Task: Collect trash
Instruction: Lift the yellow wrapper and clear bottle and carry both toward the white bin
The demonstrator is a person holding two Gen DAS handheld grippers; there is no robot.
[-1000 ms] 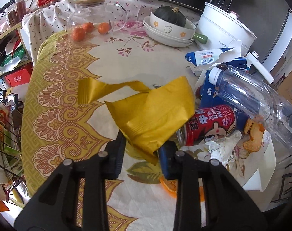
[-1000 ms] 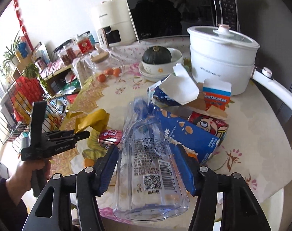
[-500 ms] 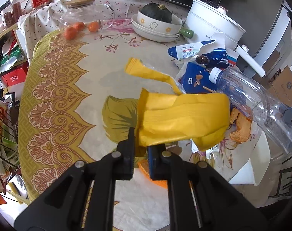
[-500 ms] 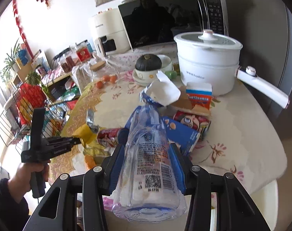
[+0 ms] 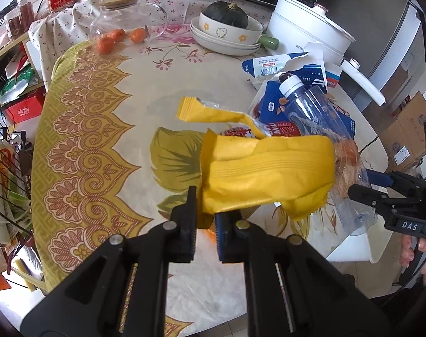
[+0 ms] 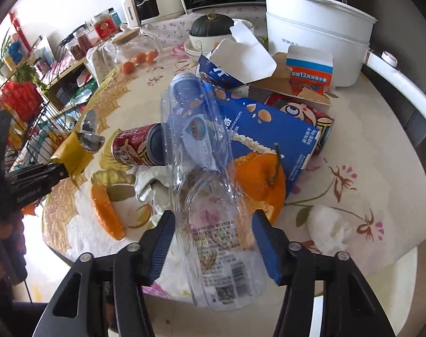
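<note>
My left gripper (image 5: 206, 209) is shut on a yellow foil wrapper (image 5: 266, 172) and holds it above the table; the wrapper also shows in the right wrist view (image 6: 72, 151). My right gripper (image 6: 213, 233) is shut on a clear plastic bottle (image 6: 210, 185), tilted with its cap end over the trash pile; the bottle also shows in the left wrist view (image 5: 314, 112). On the table lie a red drink can (image 6: 137, 147), a blue biscuit box (image 6: 269, 129), orange peel (image 6: 106, 216), a peeled orange skin (image 6: 265, 181), crumpled foil (image 6: 149, 181) and a white tissue wad (image 6: 329, 229).
A round table with a floral and yellow-patterned cloth (image 5: 86, 140) holds a white electric pot (image 5: 308, 28), stacked bowls with a squash (image 5: 227, 28), a glass jug with tangerines (image 5: 123, 25) and torn cartons (image 6: 241, 61). A wire rack (image 6: 22, 106) stands left of the table.
My left gripper closed on the yellow wrapper and lifted it off the table toward the right. My right gripper keeps the bottle and has tipped down closer over the trash pile.
</note>
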